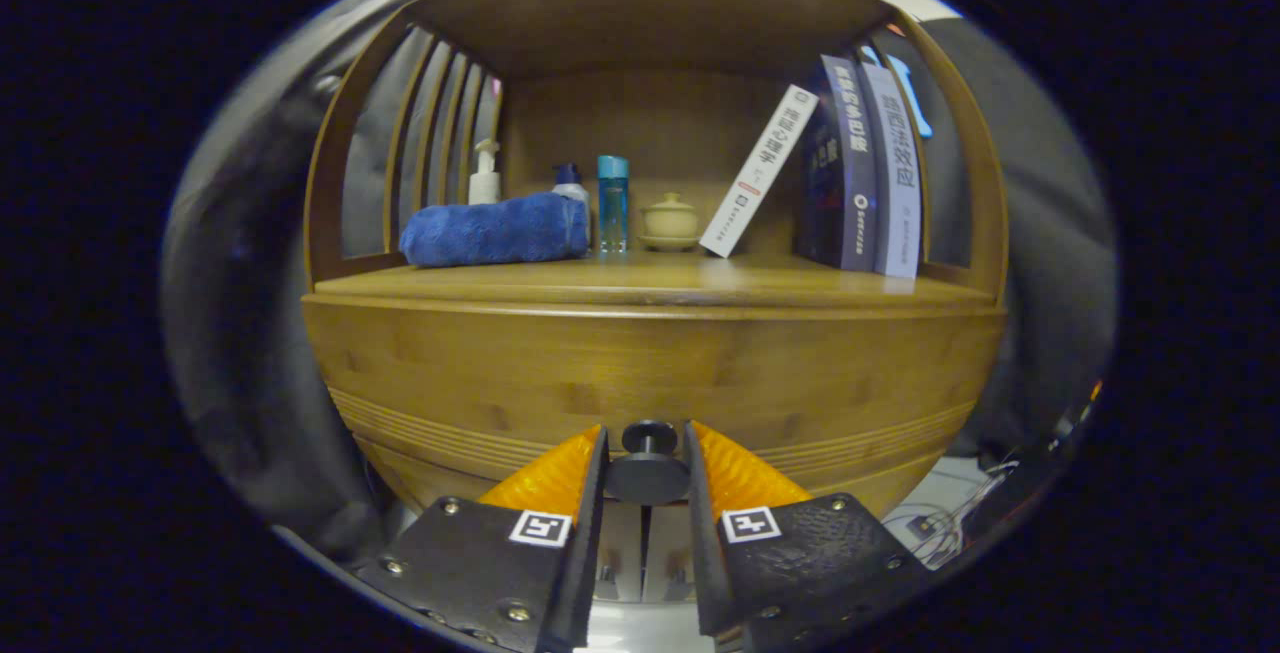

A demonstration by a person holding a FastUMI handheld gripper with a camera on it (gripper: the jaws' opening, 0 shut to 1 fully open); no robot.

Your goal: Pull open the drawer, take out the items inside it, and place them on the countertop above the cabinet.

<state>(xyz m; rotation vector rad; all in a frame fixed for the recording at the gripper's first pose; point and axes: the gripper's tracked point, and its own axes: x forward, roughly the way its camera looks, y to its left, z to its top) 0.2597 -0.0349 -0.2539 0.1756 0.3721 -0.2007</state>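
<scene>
the gripper (647, 453) pinches the drawer knob (648, 465). on the countertop (650, 281) above: three books (860, 168), three bottles (612, 201), one rolled towel (495, 230), one lidded jar (670, 220).

Gripper (646, 453): two-finger hand-held unit, seen from its own camera.

Each finger (560, 478) carried a ribbed pad on its outer face and a flat inner edge. Behind the fingers sat two dark plates (480, 563) with a pebbled, leather-like grain, fixed by round silver screws (517, 613) at the corners. Each plate bore one square black-and-white marker (541, 528) near its front inner corner.
</scene>
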